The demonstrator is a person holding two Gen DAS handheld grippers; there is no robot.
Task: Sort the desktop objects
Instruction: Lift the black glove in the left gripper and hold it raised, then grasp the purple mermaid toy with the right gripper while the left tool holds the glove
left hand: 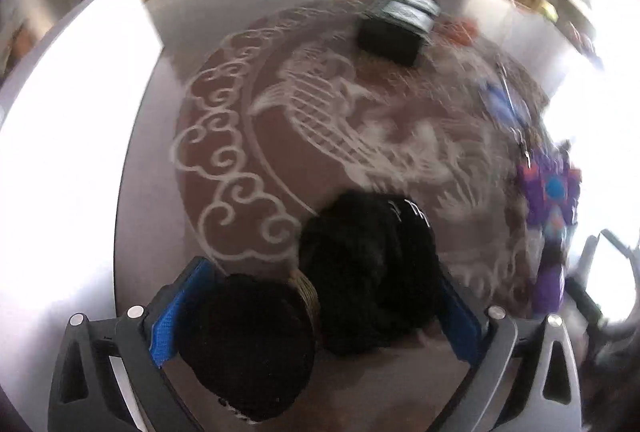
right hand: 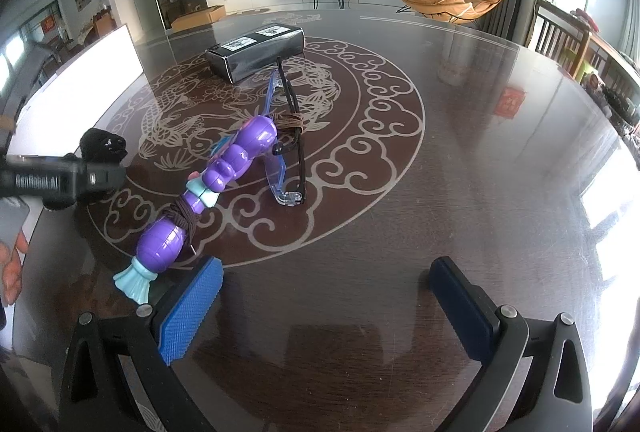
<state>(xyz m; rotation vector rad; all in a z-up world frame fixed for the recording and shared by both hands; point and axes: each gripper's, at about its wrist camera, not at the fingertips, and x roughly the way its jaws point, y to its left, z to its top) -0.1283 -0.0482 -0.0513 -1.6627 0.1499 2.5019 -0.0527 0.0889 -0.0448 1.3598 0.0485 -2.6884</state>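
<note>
- Two black fuzzy bundles (left hand: 360, 272) are seen on the table (left hand: 168, 80) right in front of the left claw (left hand: 316, 312), between its blue pads; one of them carries a tan band at its edge. What they are cannot be told through the blur.
- The left claw is spread to its widest and nothing is pressed by its pads (left hand: 168, 316).
- The bundles are judged to be soft, light and squashy; a grip across the middle of one bundle should hold, and little force is called for.
- The right claw (right hand: 324, 306) is held apart too, empty, above bare table.
- A purple toy (right hand: 208, 192) lies just left of it, bound with brown cord; it is judged to be hard, smooth plastic, likely slippery, best taken at a narrow waist between bulges.
- Glasses (right hand: 290, 136) lie touching the toy's far end; thin and fragile, they are best taken by the frame, not the lenses.
- A dark box (right hand: 256, 50) stands further off; stiff, it can be gripped across its short sides.
</note>
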